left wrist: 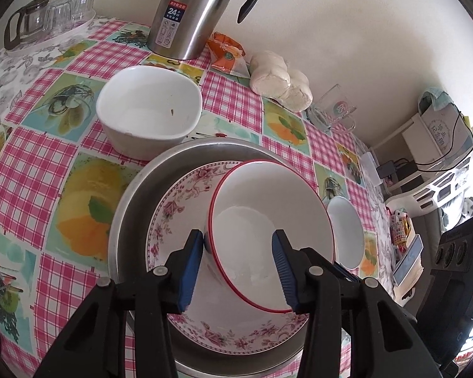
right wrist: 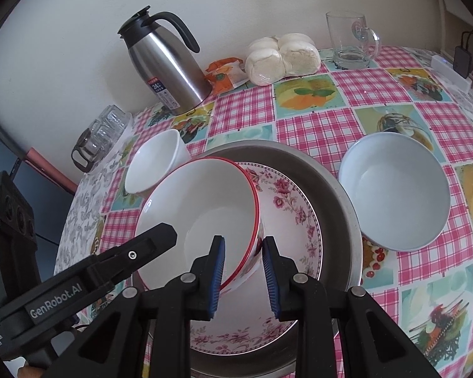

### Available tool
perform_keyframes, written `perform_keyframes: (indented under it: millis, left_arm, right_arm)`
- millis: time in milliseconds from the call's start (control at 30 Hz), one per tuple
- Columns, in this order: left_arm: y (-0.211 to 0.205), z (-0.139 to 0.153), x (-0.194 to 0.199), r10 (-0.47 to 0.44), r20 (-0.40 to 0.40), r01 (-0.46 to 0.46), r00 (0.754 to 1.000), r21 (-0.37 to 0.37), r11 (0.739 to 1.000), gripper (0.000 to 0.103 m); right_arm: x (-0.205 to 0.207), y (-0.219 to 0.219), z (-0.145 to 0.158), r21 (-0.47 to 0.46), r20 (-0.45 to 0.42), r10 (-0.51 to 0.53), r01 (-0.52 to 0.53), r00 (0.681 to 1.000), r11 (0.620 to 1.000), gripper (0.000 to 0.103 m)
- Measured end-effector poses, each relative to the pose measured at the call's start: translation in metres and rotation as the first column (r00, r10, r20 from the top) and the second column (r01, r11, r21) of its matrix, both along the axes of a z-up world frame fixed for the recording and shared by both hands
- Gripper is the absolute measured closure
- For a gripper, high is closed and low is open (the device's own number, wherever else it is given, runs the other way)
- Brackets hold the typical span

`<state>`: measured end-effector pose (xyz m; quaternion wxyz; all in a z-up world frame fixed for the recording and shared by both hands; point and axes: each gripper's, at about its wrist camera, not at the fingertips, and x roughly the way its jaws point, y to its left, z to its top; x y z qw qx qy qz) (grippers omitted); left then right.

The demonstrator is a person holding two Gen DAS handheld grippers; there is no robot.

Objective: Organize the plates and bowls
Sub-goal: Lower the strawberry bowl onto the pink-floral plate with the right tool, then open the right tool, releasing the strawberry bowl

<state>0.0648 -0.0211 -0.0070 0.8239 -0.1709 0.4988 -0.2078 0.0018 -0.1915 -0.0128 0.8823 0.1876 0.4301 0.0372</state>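
The red-rimmed bowl [left wrist: 268,220] sits tilted inside the floral plate [left wrist: 186,208], which lies in the metal basin [left wrist: 135,208] on the checked tablecloth [left wrist: 31,173].

Left gripper [left wrist: 238,245]: jaws spread apart, straddling the near wall of the red-rimmed bowl. The left pad is close against the outer wall; the right pad stands over the bowl's interior, apart from the wall. Whether the left pad actually touches the bowl cannot be determined from this angle.

Right gripper [right wrist: 242,252]: jaws parted around the bowl's rim on its other side. One pad sits inside the bowl against the wall; the other sits outside, with a narrow gap visible between pad and wall. The grip does not appear fully clamped.

A white square bowl [left wrist: 149,110] rests on the cloth just beyond the basin. A pale blue bowl [right wrist: 394,192] rests beside the basin on the opposite side. A steel thermos jug [right wrist: 164,66], a bag of buns [right wrist: 283,56] and a glass mug [right wrist: 351,41] stand along the wall.
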Motion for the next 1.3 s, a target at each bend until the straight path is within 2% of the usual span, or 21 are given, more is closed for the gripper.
perform_keyframes:
  millis: [233,433,467,500,533,567,600,633,667,733,833,867,933,1233,1267,1300]
  left_arm:
    - [0.003,0.002,0.0,0.026,0.005,-0.026,1.0,0.022,0.999,0.056]
    - [0.008,0.014,-0.002,0.053,0.064,-0.055,0.997,0.029,0.998,0.056]
    - [0.01,0.017,-0.002,0.06,0.076,-0.063,0.995,0.033,0.997,0.053]
    - [0.011,0.019,-0.003,0.072,0.089,-0.075,0.993,0.039,0.996,0.045]
    - [0.013,0.021,-0.002,0.084,0.098,-0.089,0.992,0.046,0.995,0.041]
    - [0.015,0.022,-0.002,0.097,0.105,-0.103,0.99,0.053,0.993,0.034]
    - [0.017,0.023,-0.002,0.113,0.113,-0.12,0.987,0.062,0.991,0.032]
    - [0.019,0.024,-0.002,0.124,0.115,-0.133,0.986,0.071,0.989,0.032]
    - [0.021,0.024,-0.001,0.139,0.116,-0.149,0.983,0.081,0.986,0.031]
    - [0.025,0.024,-0.001,0.167,0.12,-0.18,0.979,0.107,0.978,0.027]
    - [0.03,0.026,-0.001,0.2,0.146,-0.22,0.969,0.137,0.966,0.021]
    - [0.032,0.026,-0.001,0.213,0.154,-0.235,0.965,0.146,0.961,0.016]
    - [0.034,0.027,-0.001,0.229,0.168,-0.256,0.959,0.165,0.952,0.014]
    - [0.039,0.022,0.0,0.269,0.166,-0.301,0.949,0.218,0.928,0.014]
    - [0.04,0.022,0.0,0.275,0.171,-0.308,0.946,0.22,0.925,0.013]
    - [0.041,0.022,0.0,0.279,0.177,-0.315,0.944,0.22,0.923,0.008]
  right_arm:
    - [0.0,-0.003,0.001,0.008,0.009,-0.011,0.011,1.0,1.0,0.075]
    - [-0.007,-0.01,0.015,-0.012,0.093,-0.06,0.061,0.994,0.998,0.075]
    - [-0.008,-0.01,0.017,-0.022,0.107,-0.065,0.068,0.992,0.997,0.075]
    - [-0.009,-0.01,0.02,-0.032,0.122,-0.069,0.074,0.99,0.997,0.075]
    - [-0.01,-0.01,0.022,-0.038,0.137,-0.071,0.076,0.988,0.996,0.075]
    - [-0.01,-0.01,0.024,-0.041,0.145,-0.072,0.078,0.987,0.996,0.072]
    - [-0.011,-0.01,0.025,-0.043,0.153,-0.071,0.078,0.986,0.996,0.067]
    - [-0.011,-0.01,0.026,-0.046,0.158,-0.069,0.077,0.985,0.996,0.055]
    - [-0.011,-0.009,0.026,-0.049,0.16,-0.067,0.076,0.985,0.996,0.05]
    - [-0.011,-0.008,0.027,-0.059,0.161,-0.064,0.074,0.985,0.995,0.047]
    - [-0.011,-0.008,0.026,-0.069,0.166,-0.068,0.081,0.984,0.994,0.035]
    - [-0.011,-0.008,0.027,-0.069,0.168,-0.067,0.079,0.983,0.994,0.028]
    - [-0.012,-0.009,0.027,-0.071,0.175,-0.068,0.082,0.982,0.994,0.021]
    - [-0.01,-0.009,0.025,-0.073,0.17,-0.066,0.08,0.983,0.994,0.009]
    - [-0.011,-0.009,0.025,-0.074,0.172,-0.066,0.08,0.983,0.994,0.006]
    - [-0.01,-0.009,0.025,-0.076,0.174,-0.066,0.08,0.983,0.994,0.005]
